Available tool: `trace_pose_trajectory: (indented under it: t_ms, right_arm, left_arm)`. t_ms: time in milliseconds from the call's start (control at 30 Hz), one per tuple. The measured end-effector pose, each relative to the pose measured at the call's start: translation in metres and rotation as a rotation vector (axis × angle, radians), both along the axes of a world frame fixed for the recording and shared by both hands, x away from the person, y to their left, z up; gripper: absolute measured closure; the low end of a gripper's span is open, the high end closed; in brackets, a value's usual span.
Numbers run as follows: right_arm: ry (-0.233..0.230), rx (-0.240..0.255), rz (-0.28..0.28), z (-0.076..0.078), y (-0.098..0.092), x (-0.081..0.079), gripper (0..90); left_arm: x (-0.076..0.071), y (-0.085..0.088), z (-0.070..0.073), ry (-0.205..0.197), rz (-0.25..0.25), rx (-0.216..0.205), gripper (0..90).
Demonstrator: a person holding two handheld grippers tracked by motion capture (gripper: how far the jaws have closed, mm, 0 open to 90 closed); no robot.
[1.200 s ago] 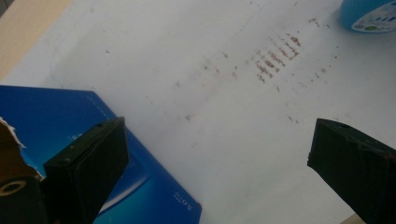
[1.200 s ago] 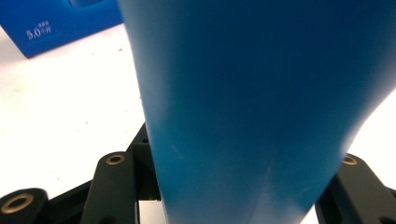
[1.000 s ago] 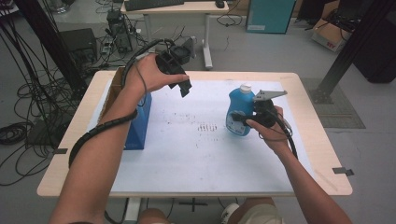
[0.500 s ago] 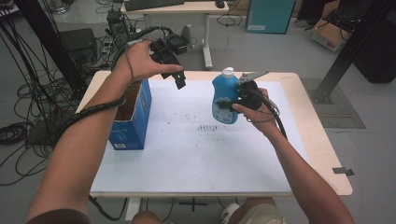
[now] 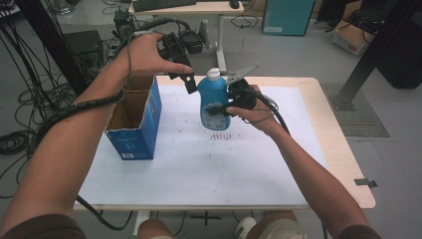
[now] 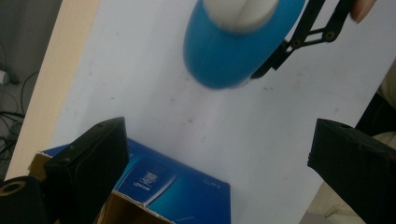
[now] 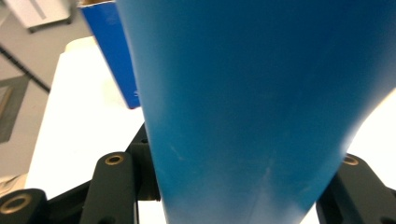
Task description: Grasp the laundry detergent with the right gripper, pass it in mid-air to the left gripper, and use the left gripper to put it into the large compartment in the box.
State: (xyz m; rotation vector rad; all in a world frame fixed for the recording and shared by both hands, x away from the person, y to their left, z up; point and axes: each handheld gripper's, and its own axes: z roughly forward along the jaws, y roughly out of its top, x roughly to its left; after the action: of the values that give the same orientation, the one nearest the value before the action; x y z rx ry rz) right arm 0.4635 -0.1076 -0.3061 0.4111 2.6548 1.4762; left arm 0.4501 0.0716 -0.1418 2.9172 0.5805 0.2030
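One blue bottle (image 5: 215, 102) w/ a white cap, held up in the air over the white table (image 5: 209, 164), upright, nothing under it but bare tabletop w/ a patch of small dark marks just below. The right gripper (image 5: 230, 102) is pinching it around the lower body, jaws pressed onto both sides; in the right gripper view the bottle (image 7: 257, 107) sits between the two black jaws and blocks most of what's ahead. The left gripper (image 5: 185, 74) hangs just beside the bottle's cap on its left, up above the far table edge, jaws spread wide w/ nothing between them, and in the left gripper view you look down past them onto the bottle (image 6: 236, 51) and the box. One blue cardboard box (image 5: 134, 124), top open, stands near the table's left edge, well left of the bottle w/ a clear gap between. Room-wise: the whole near half and right side of the table is open, lots of space to move there. Tight spot is the far-left corner, btw the box, the left gripper and the bottle. Count: 1 bottle, 1 box, 2 grippers. Off the table there's cables on the floor at left and a desk (image 5: 189, 7) further back.
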Motion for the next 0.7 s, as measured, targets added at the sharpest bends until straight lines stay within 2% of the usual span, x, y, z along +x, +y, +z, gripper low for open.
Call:
trace_pose_trajectory:
  t_ms: [33, 67, 133, 167, 367, 500, 700]
  right_arm:
    - [0.000, 0.000, 0.000, 0.000, 0.000, 0.000, 44.1]
    - [0.005, -0.002, 0.038, -0.001, 0.005, -0.002, 44.1]
    - [0.009, -0.009, 0.067, -0.002, 0.010, -0.006, 44.1]
    - [0.008, -0.009, 0.078, -0.003, 0.012, -0.007, 44.1]
    - [0.004, -0.013, 0.118, -0.009, 0.025, -0.019, 44.1]
    - [0.002, -0.006, 0.127, -0.009, 0.032, -0.025, 44.1]
    - [-0.006, 0.010, 0.135, -0.010, 0.041, -0.032, 44.1]
  left_arm:
    - [0.000, 0.000, 0.000, 0.000, 0.000, 0.000, 5.4]
    - [-0.002, -0.001, 0.000, 0.001, -0.008, -0.003, 5.4]
    - [-0.005, -0.004, 0.001, 0.008, -0.007, -0.003, 5.3]
    - [-0.009, -0.008, 0.002, 0.004, -0.022, -0.003, 5.3]
    - [-0.016, -0.010, 0.000, 0.001, -0.041, -0.005, 4.8]
    - [-0.021, -0.007, -0.005, 0.001, -0.082, 0.008, 4.6]
    - [-0.028, -0.004, -0.012, 0.006, -0.100, 0.027, 4.6]
